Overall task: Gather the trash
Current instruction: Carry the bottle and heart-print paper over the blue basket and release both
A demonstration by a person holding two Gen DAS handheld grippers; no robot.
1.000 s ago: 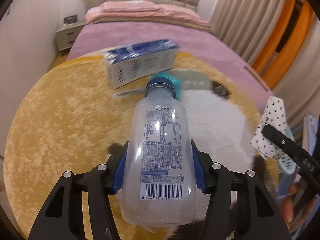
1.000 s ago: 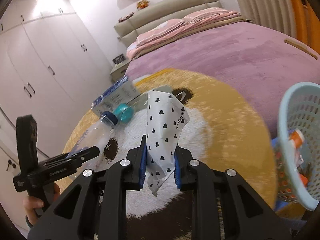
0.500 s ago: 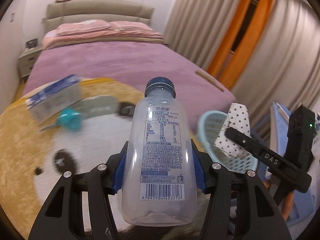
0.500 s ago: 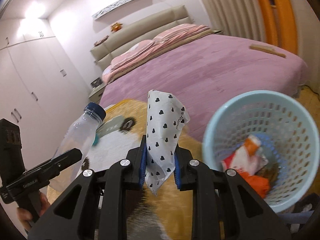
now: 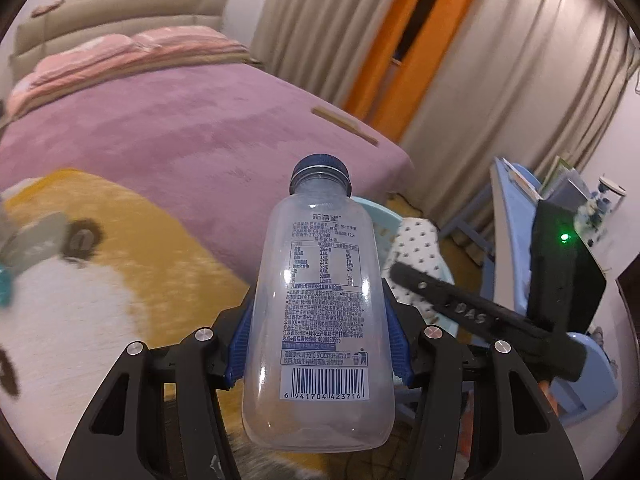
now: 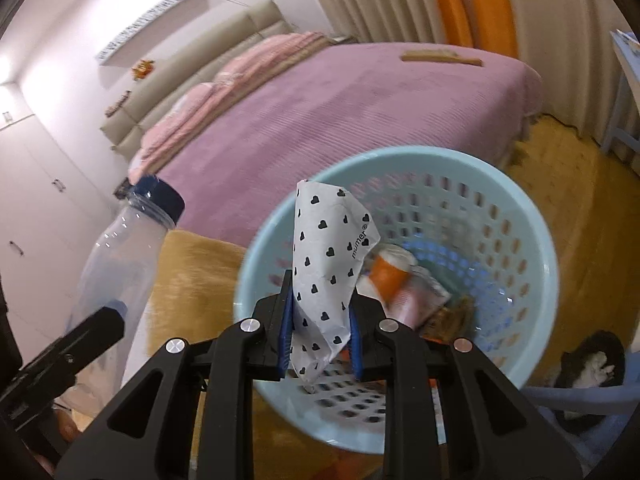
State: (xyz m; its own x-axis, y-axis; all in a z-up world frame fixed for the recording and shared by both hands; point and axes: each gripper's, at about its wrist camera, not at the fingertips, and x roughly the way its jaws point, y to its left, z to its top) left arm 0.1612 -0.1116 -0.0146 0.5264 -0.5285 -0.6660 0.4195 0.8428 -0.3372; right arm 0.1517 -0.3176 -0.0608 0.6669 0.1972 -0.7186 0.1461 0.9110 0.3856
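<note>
Two grippers are shown, each carrying one piece of trash. Nearest the left wrist camera, the left gripper [image 5: 318, 346] clamps an empty clear plastic bottle [image 5: 320, 304] between its blue-padded fingers [image 5: 240, 344]; the bottle stands roughly upright, printed label and barcode toward the lens, dark blue cap [image 5: 321, 173] on top. Nearest the right wrist camera, the right gripper [image 6: 319, 334] has its fingers [image 6: 285, 328] drawn narrow on a white wrapper with black hearts [image 6: 326, 264], which sticks up between them, creased and folded over at its top.

Just behind the wrapper lies a pale blue perforated basket [image 6: 536, 248], its open mouth facing the camera; the wrapper is in line with the near rim. Inside the basket rest an orange-and-white package [image 6: 390, 276] and other litter too blurred to identify. In the left wrist view the right gripper, the wrapper and part of the basket rim appear to the right of the bottle; in the right wrist view the bottle appears at left.

Beneath both grippers lies a yellow and white rug [image 5: 120, 280]. Farther back stands a bed with a purple cover [image 6: 320, 112] and pink pillows, then beige and orange curtains [image 5: 400, 40].
</note>
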